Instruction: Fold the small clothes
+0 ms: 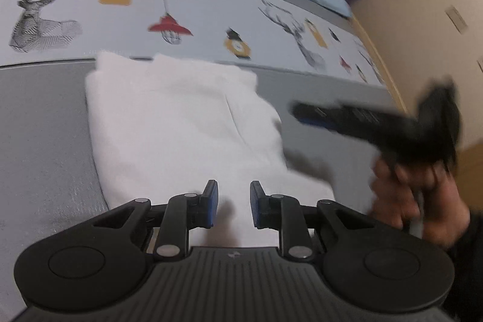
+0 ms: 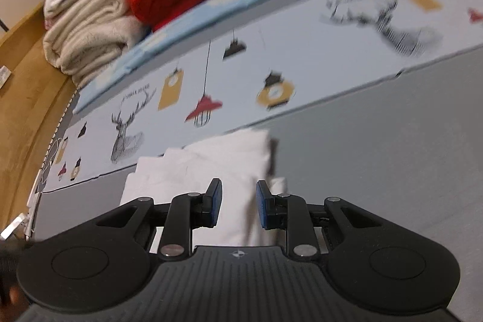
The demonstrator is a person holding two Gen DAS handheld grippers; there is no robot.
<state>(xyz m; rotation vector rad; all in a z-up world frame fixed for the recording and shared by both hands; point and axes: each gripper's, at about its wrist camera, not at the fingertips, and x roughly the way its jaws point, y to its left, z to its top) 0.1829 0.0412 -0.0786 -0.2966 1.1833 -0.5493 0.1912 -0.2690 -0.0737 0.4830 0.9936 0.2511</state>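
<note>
The white garment [image 1: 181, 122] lies folded into a compact stack on the grey part of the bed cover [image 1: 45, 141], its far edge touching the printed band of deer and lamps [image 1: 163, 26]. My left claw [image 1: 234, 205] hovers over the near edge of the stack, fingers apart, nothing between them. My right claw [image 2: 239, 205] is likewise parted and empty, hanging just above the cloth's right side; in the left view it shows blurred, held sideways off the garment's right edge by my right hand [image 1: 419, 195].

I judge the fold is nearly done, so the step in hand is tidying. To do it well I should press the layers flat with shallow, level strokes, catch the loose flap on the right edge without dragging the whole stack, and keep the edges aligned.

Both claws point forward across the bed, tilted down toward the cloth. A pile of folded clothes [image 2: 126, 5] sits beyond, well apart.
</note>
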